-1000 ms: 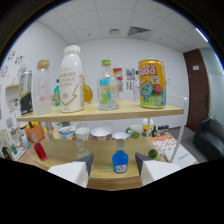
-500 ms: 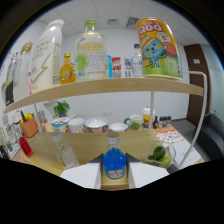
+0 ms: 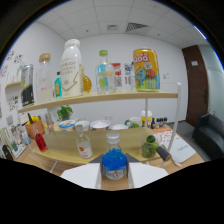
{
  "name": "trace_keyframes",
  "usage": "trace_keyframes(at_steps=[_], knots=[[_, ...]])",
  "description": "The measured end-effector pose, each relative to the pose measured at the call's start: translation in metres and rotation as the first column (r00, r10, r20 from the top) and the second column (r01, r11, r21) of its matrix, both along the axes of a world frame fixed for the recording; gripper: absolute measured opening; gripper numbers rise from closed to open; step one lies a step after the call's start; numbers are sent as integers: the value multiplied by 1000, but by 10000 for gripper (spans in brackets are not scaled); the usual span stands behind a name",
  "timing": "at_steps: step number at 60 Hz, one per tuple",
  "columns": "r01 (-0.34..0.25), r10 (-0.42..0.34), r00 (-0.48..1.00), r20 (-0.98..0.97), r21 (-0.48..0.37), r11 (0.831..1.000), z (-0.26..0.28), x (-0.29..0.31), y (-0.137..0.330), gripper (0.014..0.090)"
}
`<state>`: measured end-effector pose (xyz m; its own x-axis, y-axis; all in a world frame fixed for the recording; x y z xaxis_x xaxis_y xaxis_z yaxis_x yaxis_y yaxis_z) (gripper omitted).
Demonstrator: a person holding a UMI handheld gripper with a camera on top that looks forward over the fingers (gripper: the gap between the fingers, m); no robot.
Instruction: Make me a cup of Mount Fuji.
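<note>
The claw (image 3: 114, 176) has its 2 fingers apart, the blue bottle (image 3: 114, 159) standing between them on the table (image 3: 60, 150); a shelf (image 3: 100, 98) of bottles lies beyond.

A bottle (image 3: 114, 162) stands on the counter (image 3: 65, 147) between the gripper (image 3: 114, 176) fingers, below the shelf (image 3: 100, 98).

All I can see of my gripper (image 3: 114, 176) is its two fingers (image 3: 80, 176): broad, flat, pale white pads with angled inner edges, plain and unmarked. Below them its body is only a dark, featureless mass.
</note>
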<state>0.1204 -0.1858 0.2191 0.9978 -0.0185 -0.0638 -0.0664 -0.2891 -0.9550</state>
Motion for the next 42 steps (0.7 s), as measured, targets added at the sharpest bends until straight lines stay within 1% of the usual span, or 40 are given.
trace_keyframes(at_steps=[9,14,19,25,31,38,42], knots=[[17,-18,1000,-9,-87,996,-61,-1,-31,353],[36,-31,999,39,-141,989,-90,2,-40,351],[43,-20,991,134,-172,984,-109,6,-43,352],[26,44,934,353,-191,981,-118,11,-39,352],[-5,131,808,574,-216,976,-118,15,-34,350],[-35,222,586,779,-249,968,-114,17,-24,350],[-50,272,449,851,-280,959,-113,13,-22,352]])
